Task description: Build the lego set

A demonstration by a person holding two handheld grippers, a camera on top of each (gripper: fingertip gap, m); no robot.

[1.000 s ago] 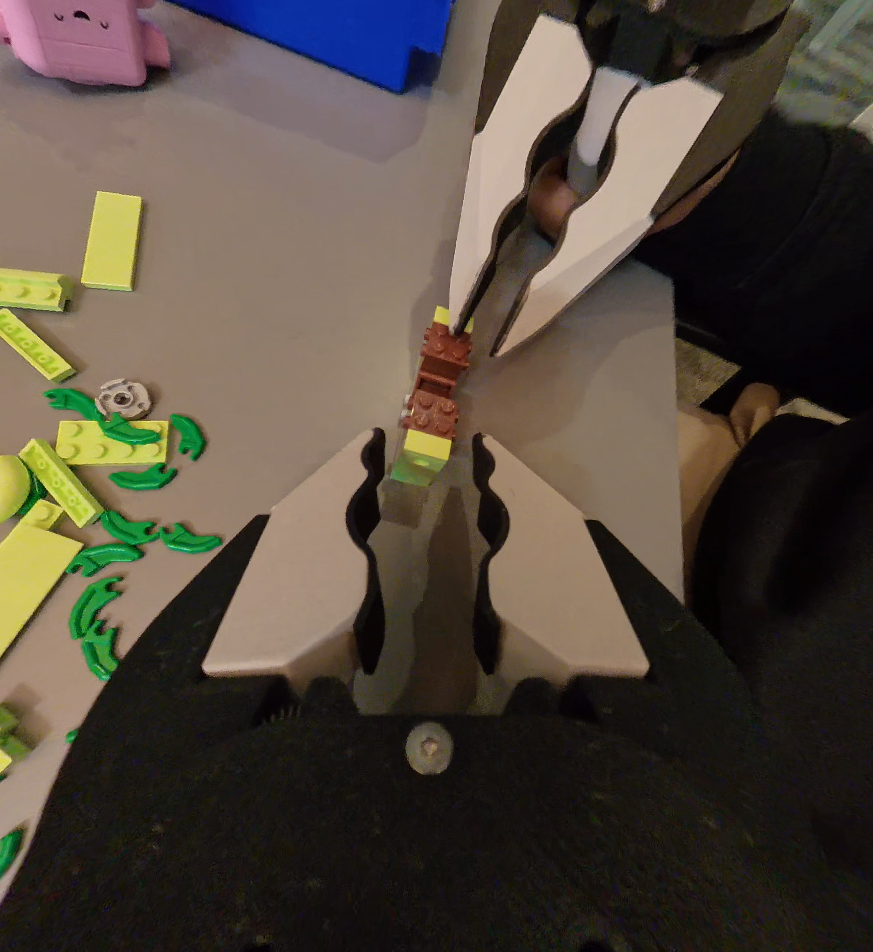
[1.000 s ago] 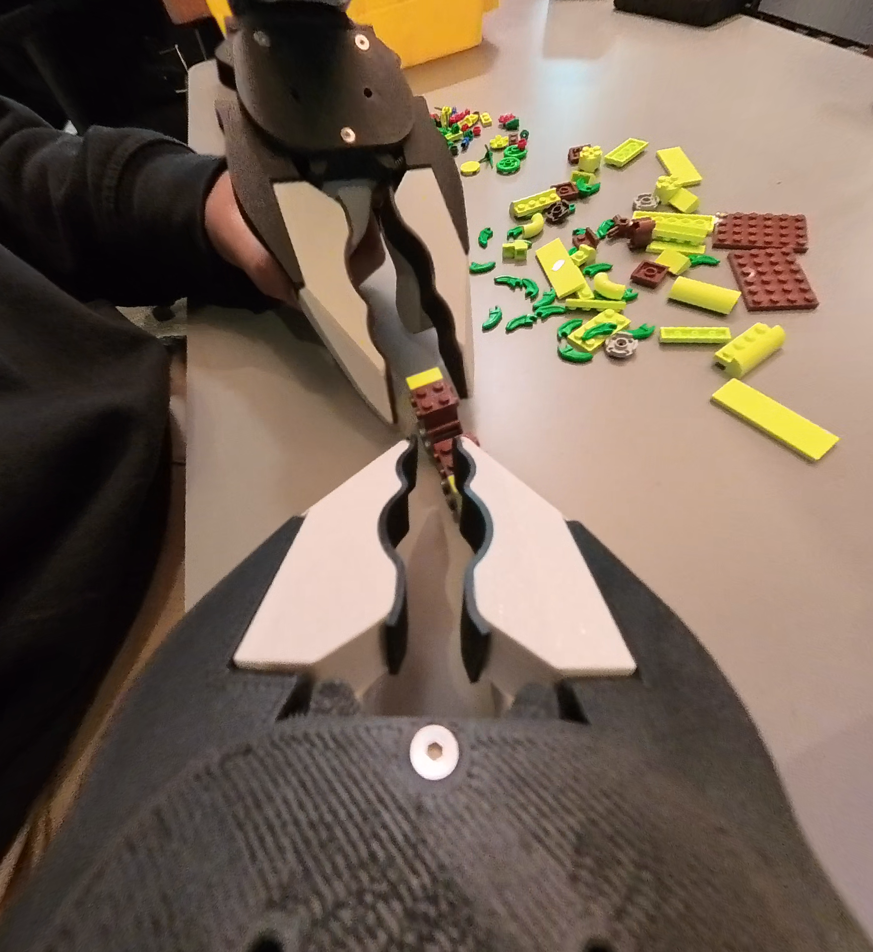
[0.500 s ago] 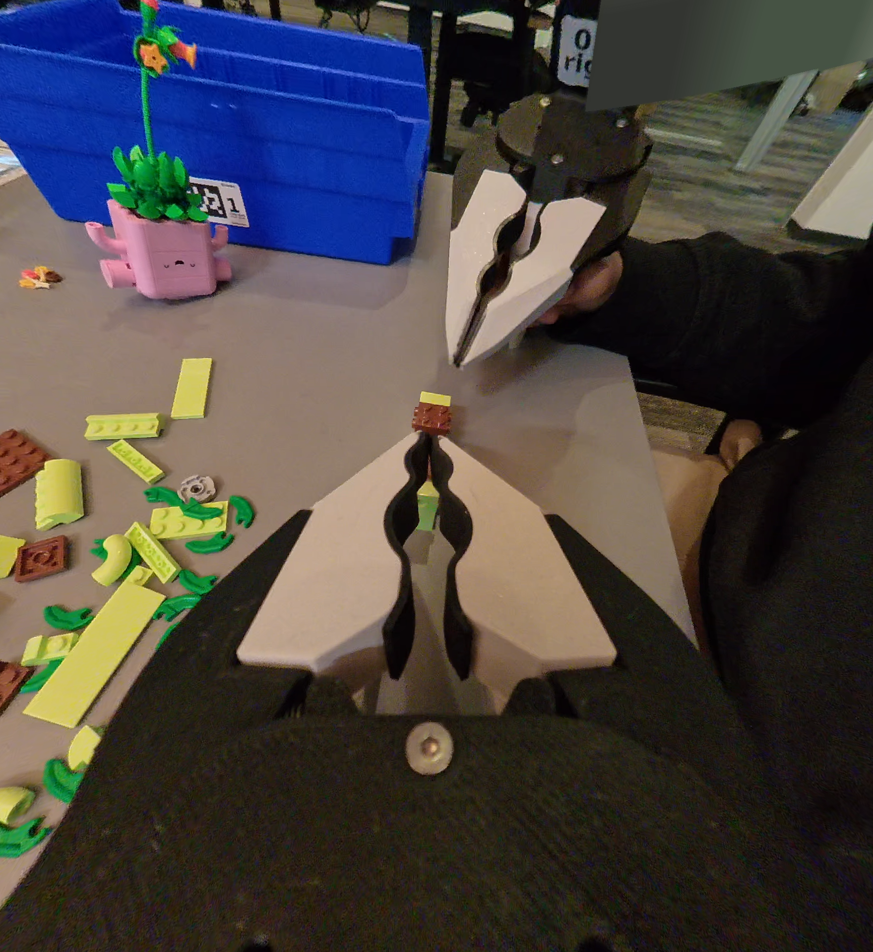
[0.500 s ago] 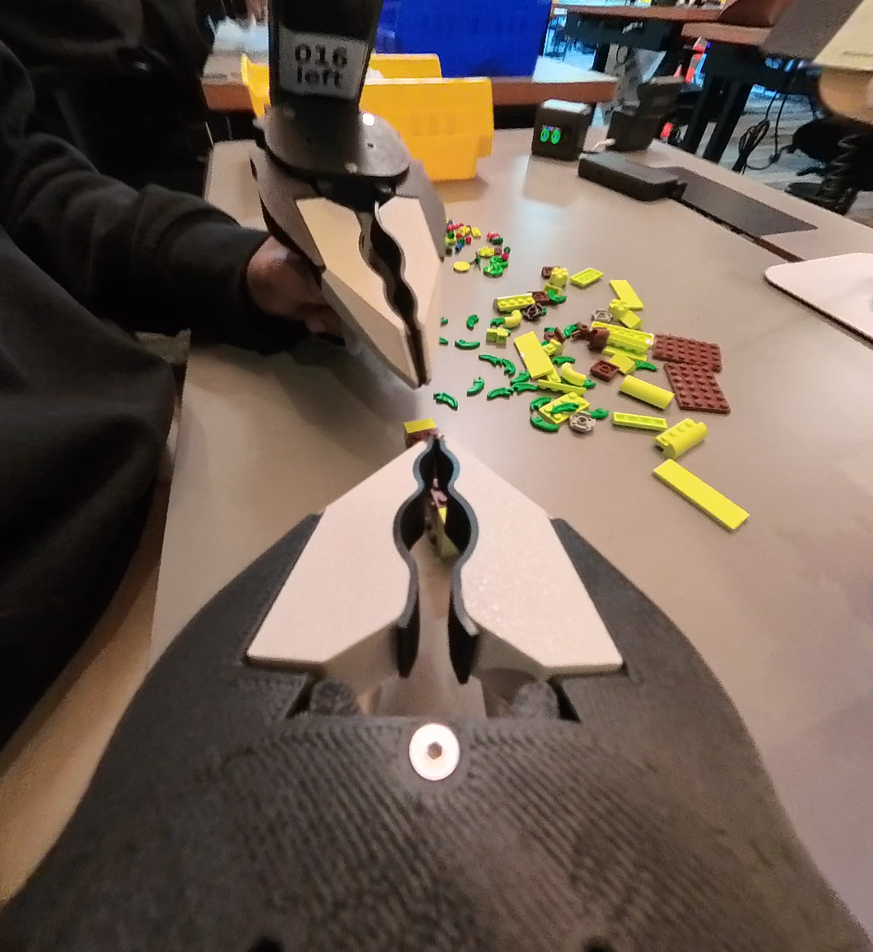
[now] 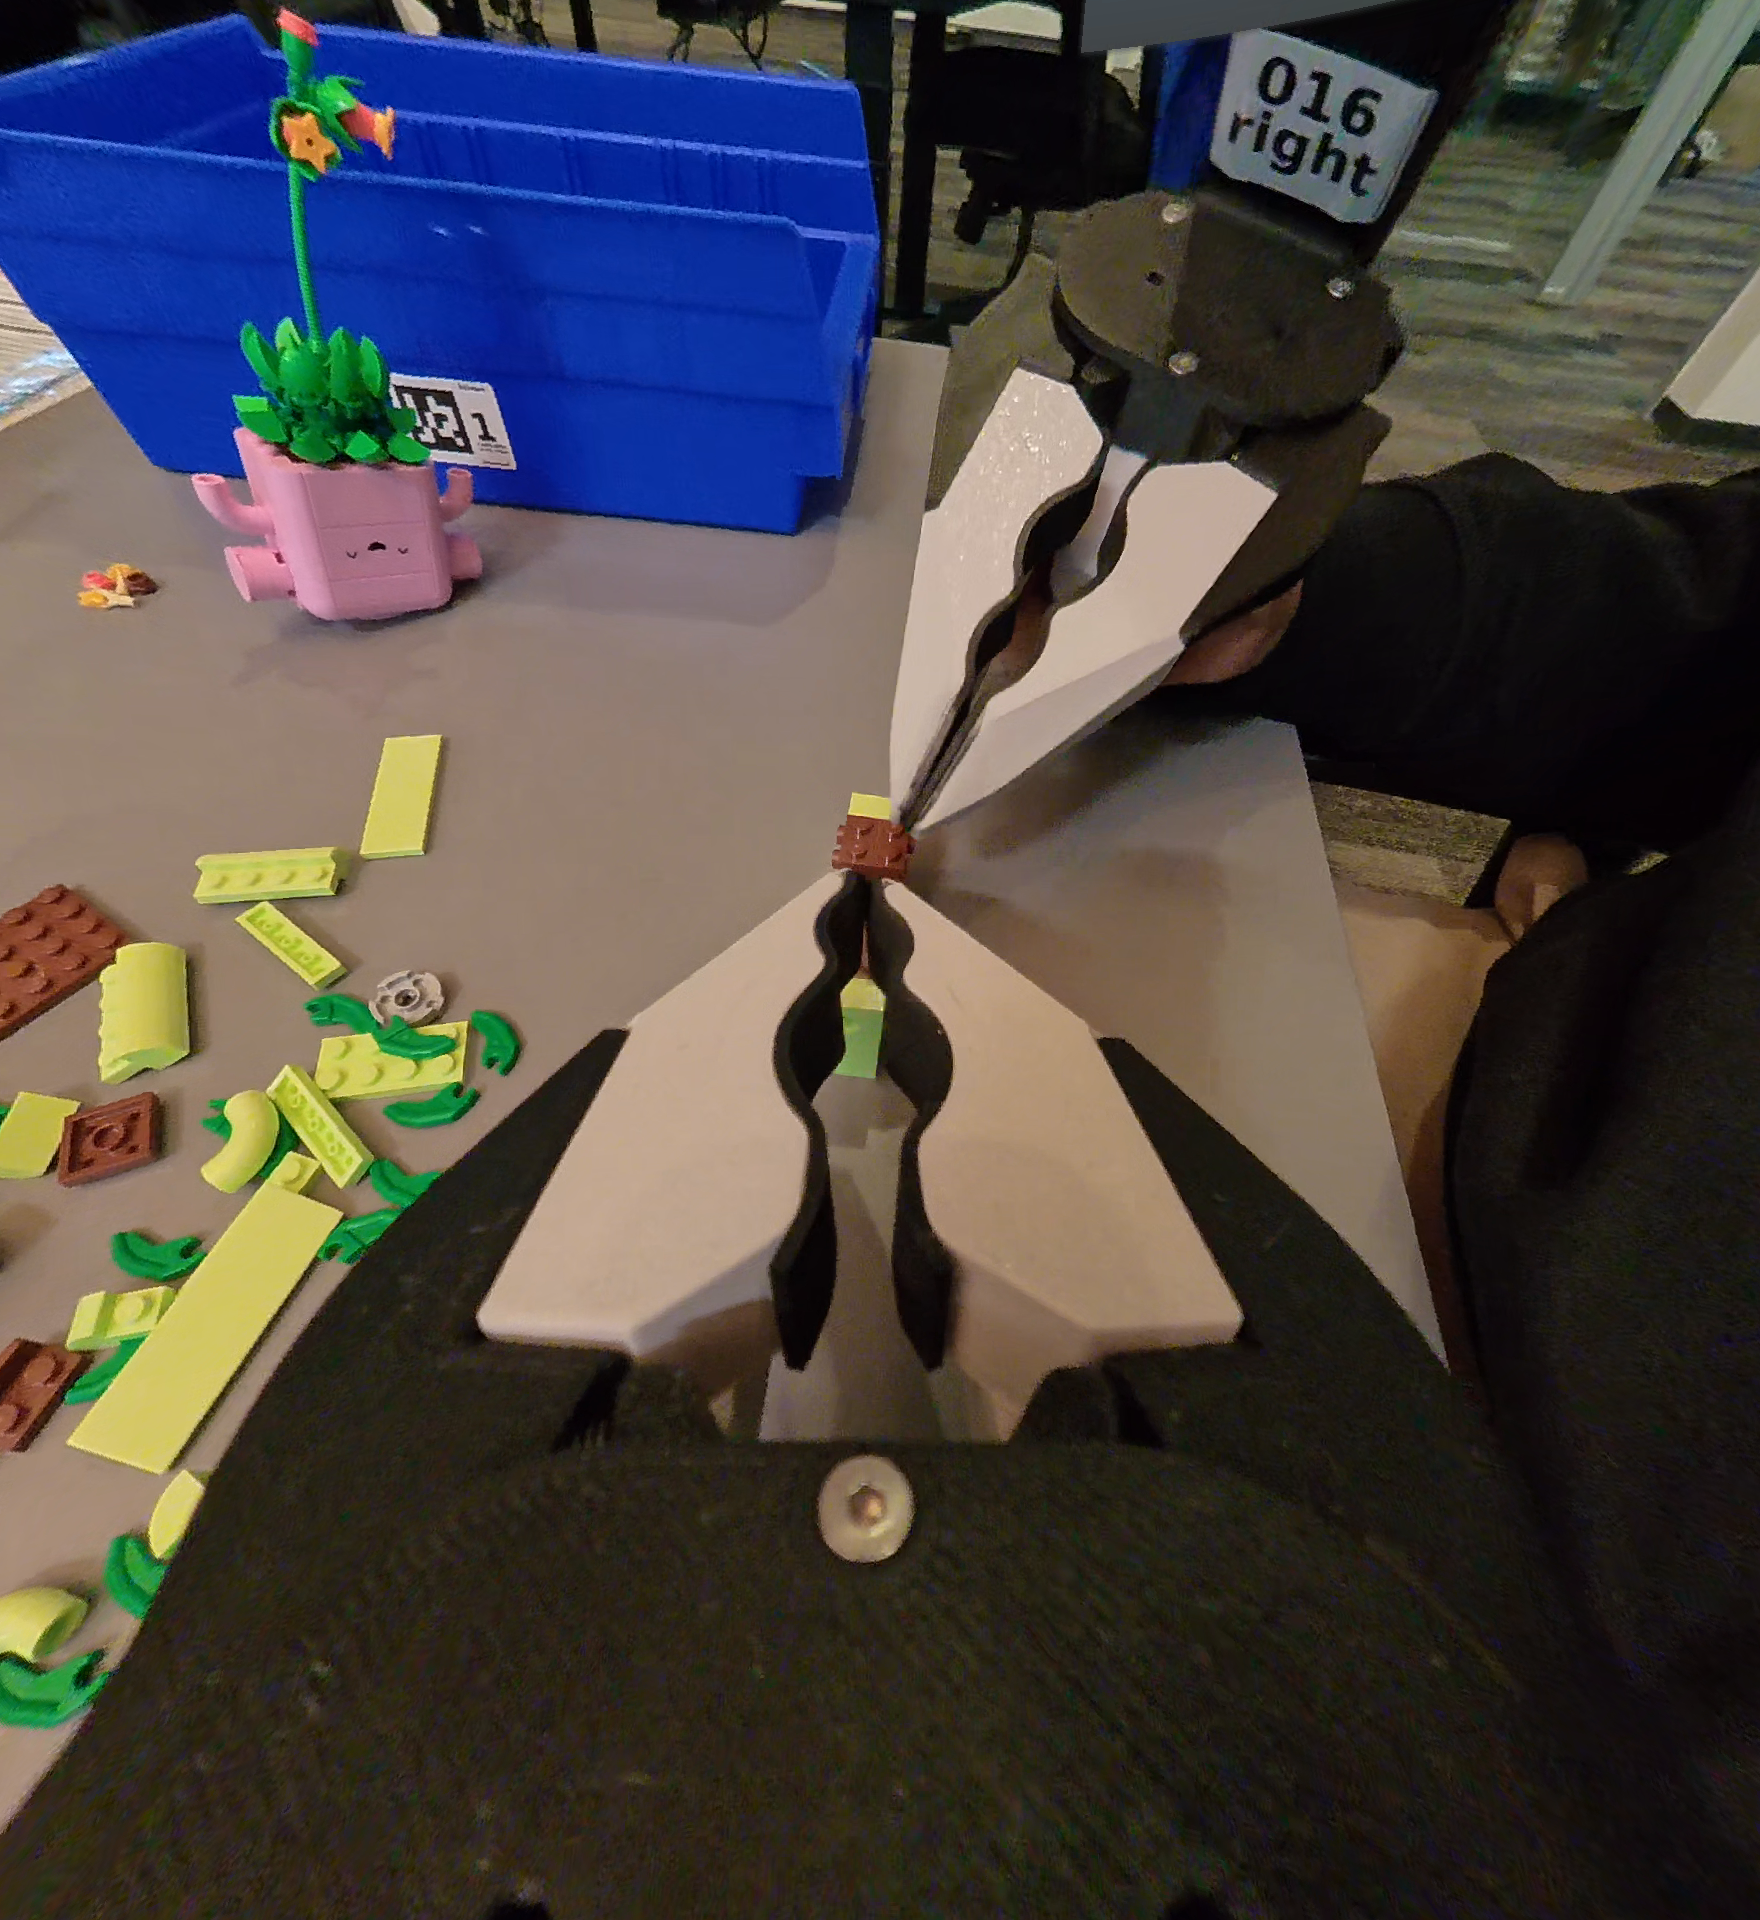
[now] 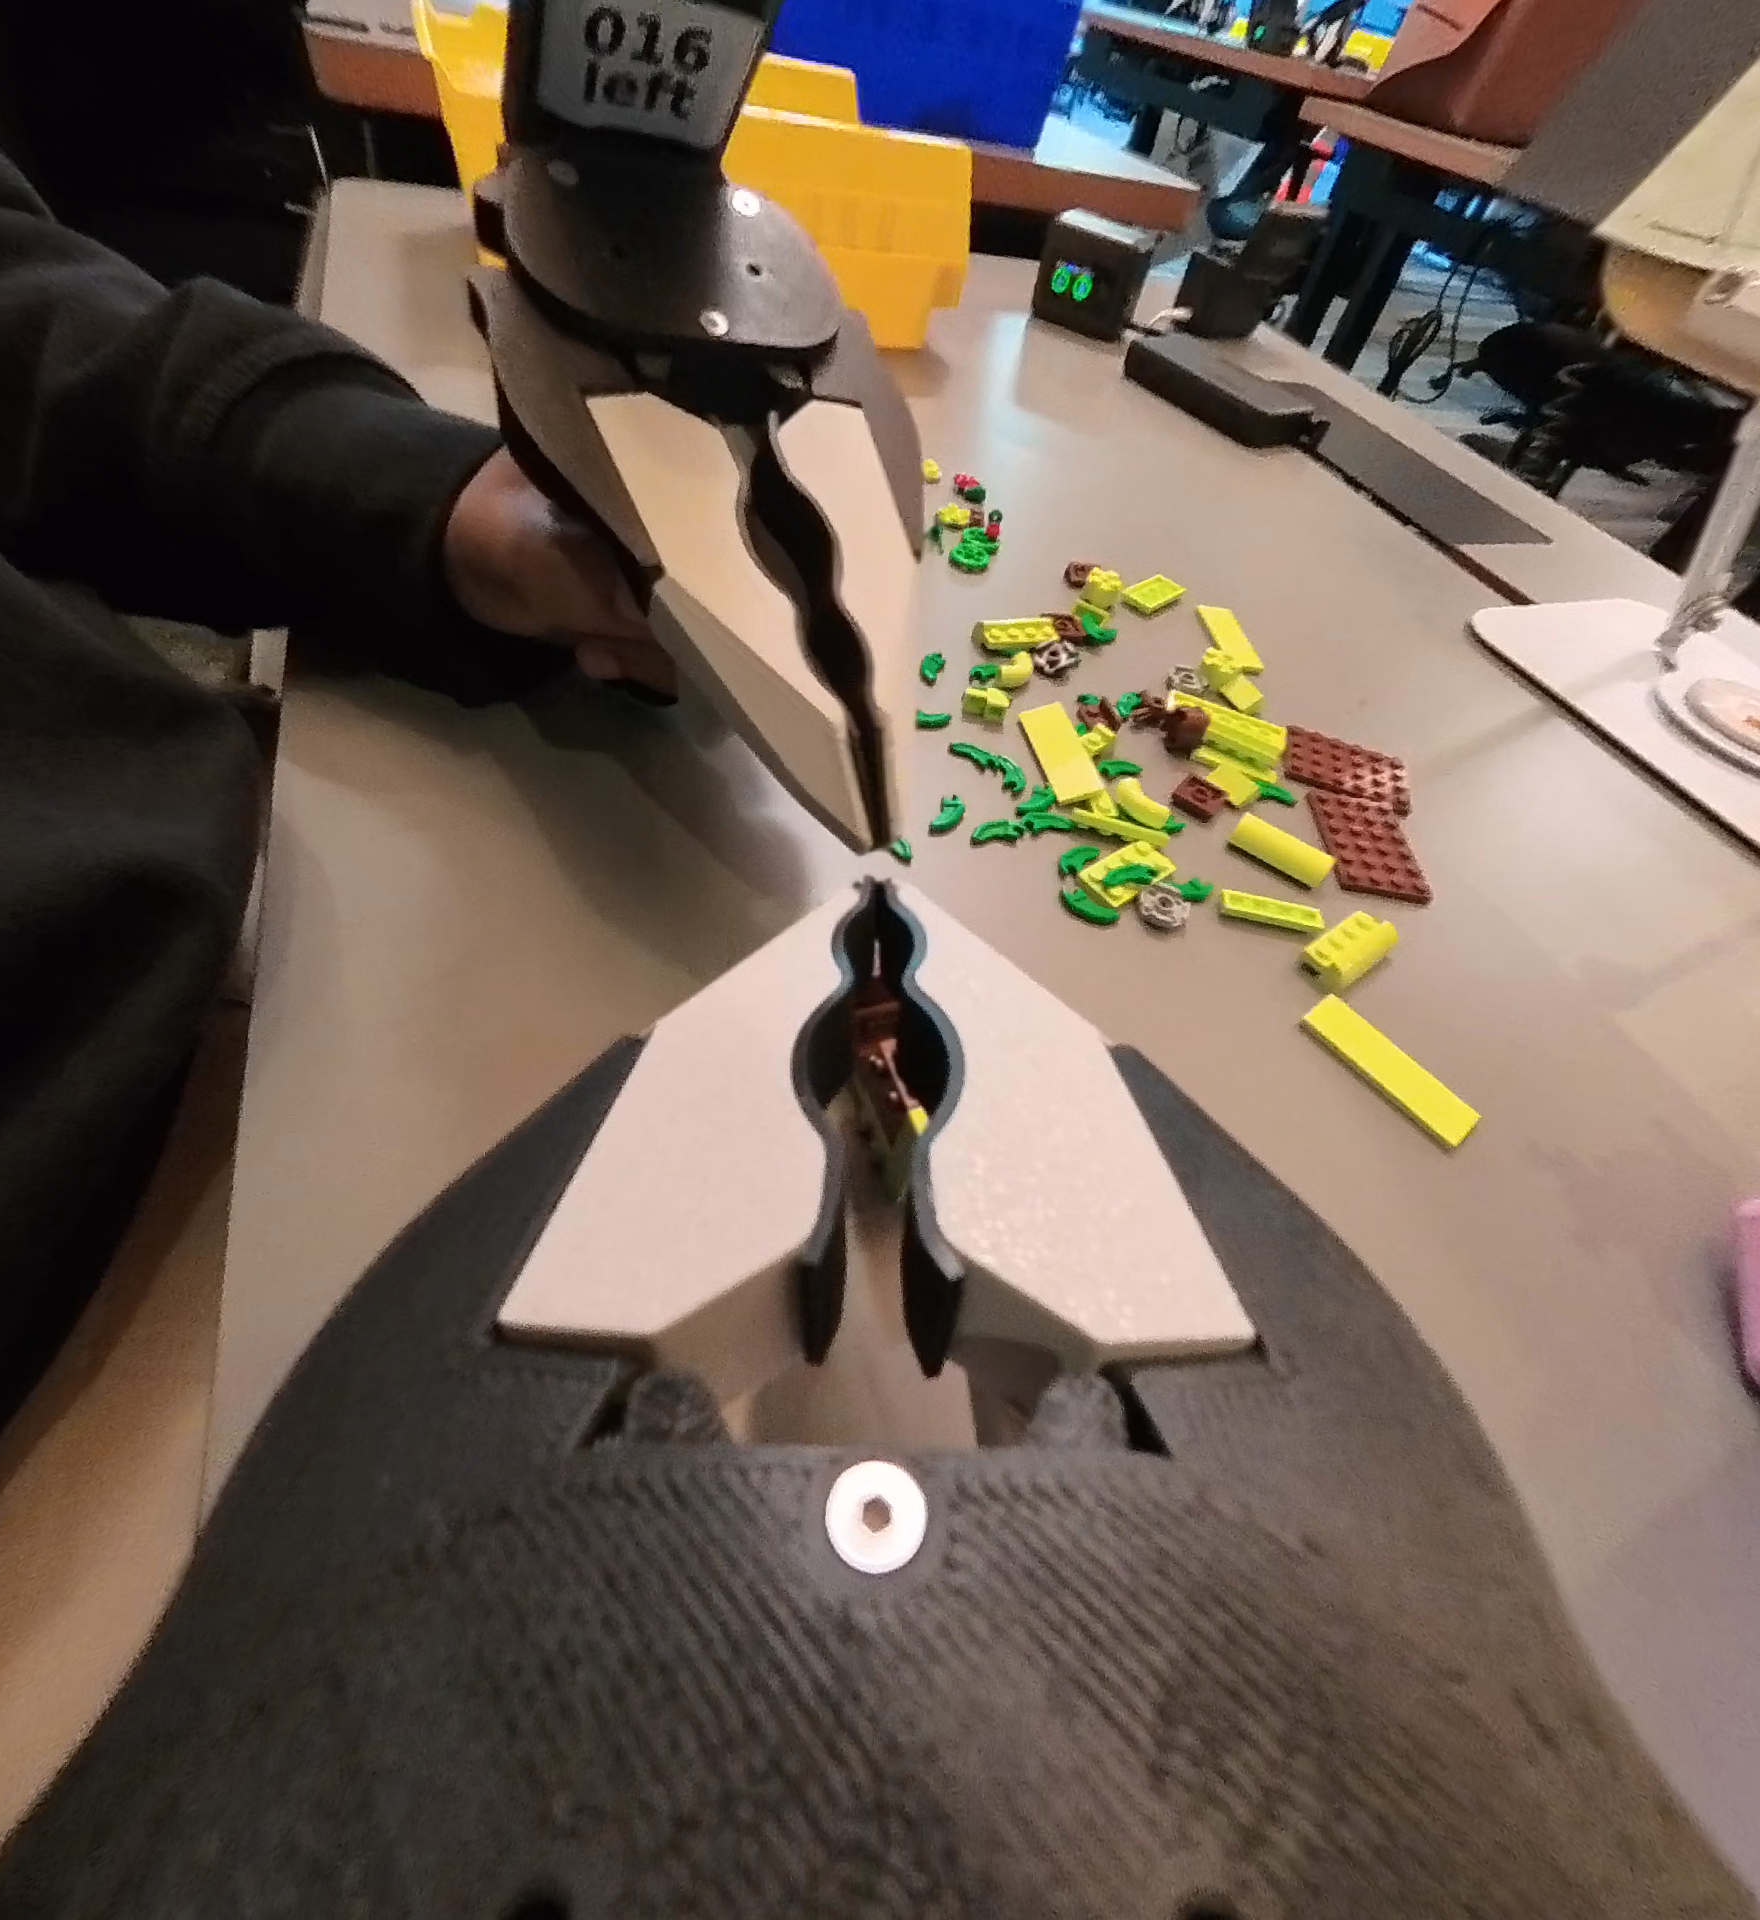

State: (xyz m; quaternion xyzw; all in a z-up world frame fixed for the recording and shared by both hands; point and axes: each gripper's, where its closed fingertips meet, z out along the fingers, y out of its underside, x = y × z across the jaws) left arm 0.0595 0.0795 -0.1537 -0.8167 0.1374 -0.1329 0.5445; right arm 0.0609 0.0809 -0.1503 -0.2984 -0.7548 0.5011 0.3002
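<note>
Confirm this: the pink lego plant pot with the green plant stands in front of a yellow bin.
Not quite. In the left wrist view the pink lego plant pot with the green plant stands in front of a blue plastic bin, not a yellow one.

Two handheld grippers share one design. The left gripper (image 5: 860,894) and right gripper (image 6: 876,894) each have a textured black body with a round silver screw (image 5: 863,1520) at centre and two pale grey wedge-shaped fingers (image 5: 689,1164) with wavy black inner pads. Each bears a white label. The person wears black sleeves (image 6: 128,436).
</note>
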